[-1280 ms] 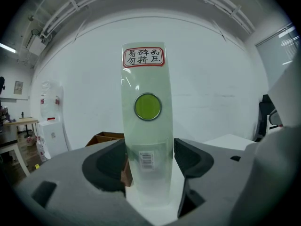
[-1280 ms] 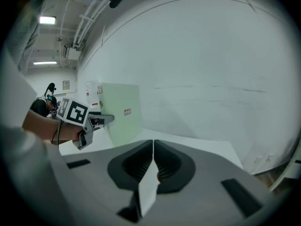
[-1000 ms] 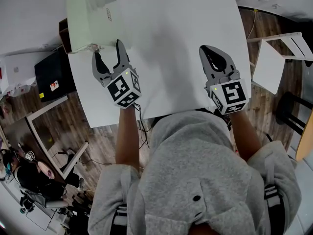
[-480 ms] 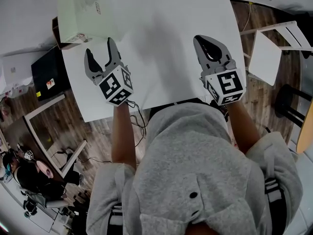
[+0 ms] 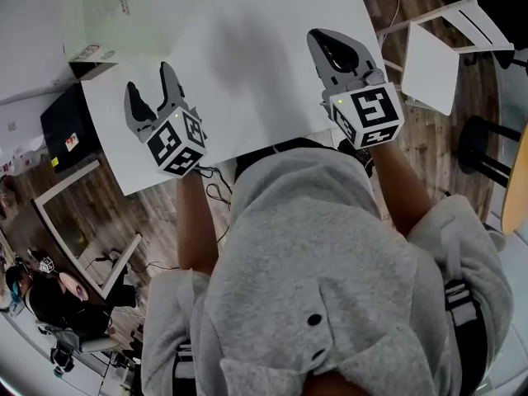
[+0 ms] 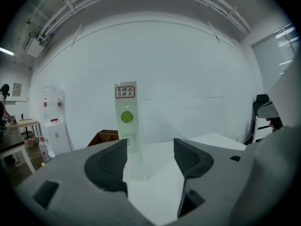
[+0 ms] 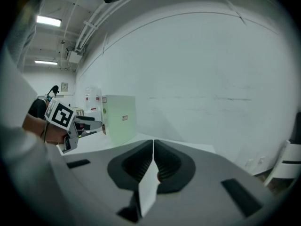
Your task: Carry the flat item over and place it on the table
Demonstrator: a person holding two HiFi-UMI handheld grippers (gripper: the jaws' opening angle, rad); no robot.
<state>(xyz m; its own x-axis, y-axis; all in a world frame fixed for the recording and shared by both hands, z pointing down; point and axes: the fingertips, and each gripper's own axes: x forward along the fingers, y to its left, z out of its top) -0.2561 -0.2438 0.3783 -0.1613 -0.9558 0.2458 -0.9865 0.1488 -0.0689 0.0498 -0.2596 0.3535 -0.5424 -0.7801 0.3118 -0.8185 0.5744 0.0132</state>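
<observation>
My right gripper (image 5: 318, 38) is shut over the white table (image 5: 247, 64), near its front right side. In the right gripper view its jaws (image 7: 153, 143) pinch a thin white flat sheet (image 7: 147, 190), seen edge-on and hanging toward the camera. In the head view the sheet itself cannot be made out. My left gripper (image 5: 150, 79) hangs open and empty above the table's front left part; its fingers (image 6: 113, 159) stand well apart. A tall pale green box (image 6: 126, 126) stands on the table ahead of it, also visible at the far left corner (image 5: 91, 15).
A white chair (image 5: 433, 56) stands right of the table on the wooden floor. A black case (image 5: 62, 126) lies left of the table. A brown cardboard box (image 6: 106, 136) sits behind the green box. A seated person (image 5: 41, 291) is at the lower left.
Both grippers have drawn back toward the table's near edge. The left one has left the green box's corner. The right jaws stay shut, the left stay open.
</observation>
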